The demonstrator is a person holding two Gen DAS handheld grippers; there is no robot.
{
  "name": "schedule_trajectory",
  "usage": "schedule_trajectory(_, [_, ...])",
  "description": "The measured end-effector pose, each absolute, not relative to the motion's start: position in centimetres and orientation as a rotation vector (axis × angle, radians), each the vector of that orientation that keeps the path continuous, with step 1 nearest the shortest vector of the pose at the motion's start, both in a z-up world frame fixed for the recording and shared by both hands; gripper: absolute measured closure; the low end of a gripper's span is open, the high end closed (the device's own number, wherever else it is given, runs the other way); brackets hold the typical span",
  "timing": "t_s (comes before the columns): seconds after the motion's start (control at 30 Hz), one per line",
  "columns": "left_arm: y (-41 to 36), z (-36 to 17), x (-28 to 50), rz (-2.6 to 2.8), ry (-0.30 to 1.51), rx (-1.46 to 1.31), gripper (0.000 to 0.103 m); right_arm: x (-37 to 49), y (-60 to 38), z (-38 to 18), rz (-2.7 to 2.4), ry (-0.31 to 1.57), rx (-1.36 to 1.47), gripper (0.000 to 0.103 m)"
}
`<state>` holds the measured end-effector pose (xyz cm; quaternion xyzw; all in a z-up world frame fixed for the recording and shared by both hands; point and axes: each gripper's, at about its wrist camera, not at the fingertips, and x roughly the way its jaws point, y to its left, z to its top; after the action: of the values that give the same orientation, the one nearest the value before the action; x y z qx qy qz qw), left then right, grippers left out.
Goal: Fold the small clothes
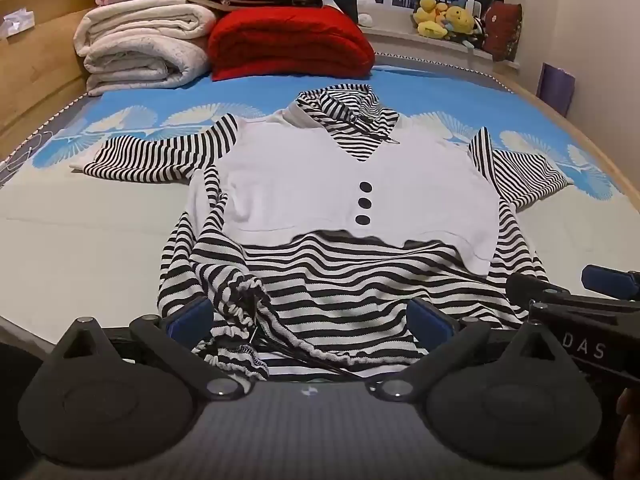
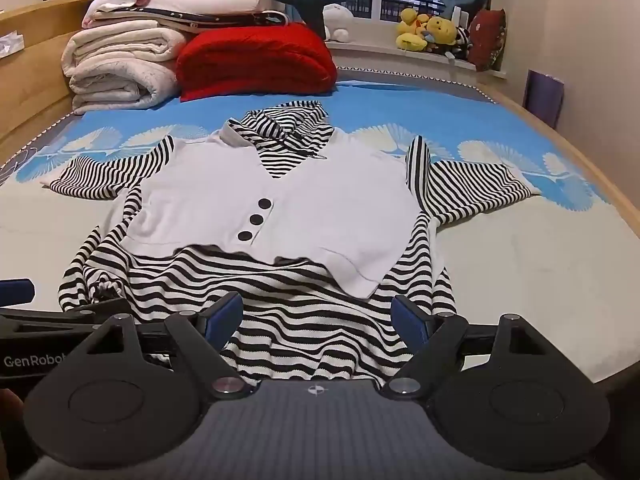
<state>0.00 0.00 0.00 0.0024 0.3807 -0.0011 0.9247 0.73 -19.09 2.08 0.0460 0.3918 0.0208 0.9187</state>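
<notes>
A small black-and-white striped top [image 1: 340, 184] with a white vest front, three black buttons and a striped hood lies flat on the bed, sleeves spread to both sides. Its gathered hem with a drawstring [image 1: 248, 320] is bunched at the near left. My left gripper [image 1: 308, 316] hovers open over the hem, and the striped cloth lies between its blue pads [image 1: 188, 316] without being pinched. In the right wrist view the same top [image 2: 312, 208] lies ahead. My right gripper [image 2: 318, 314] stands open over the hem's right part, nothing clamped. Both grippers sit side by side, the right gripper [image 1: 600, 292] at the left view's edge.
Folded white blankets [image 1: 140, 48] and a red blanket [image 1: 292, 40] are stacked at the head of the bed. Plush toys [image 1: 444, 20] sit on the windowsill. A wooden bed frame [image 1: 36, 76] runs along the left, and a purple bag [image 1: 556, 88] leans at the right wall.
</notes>
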Motion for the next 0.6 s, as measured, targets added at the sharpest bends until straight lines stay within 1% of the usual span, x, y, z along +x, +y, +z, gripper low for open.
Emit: schedule_trajectory(0.6, [0.01, -0.02, -0.03, -0.001, 0.782, 0.006, 0.001, 0.62, -18.99, 2.01, 0.041, 0.807, 0.093, 0.021])
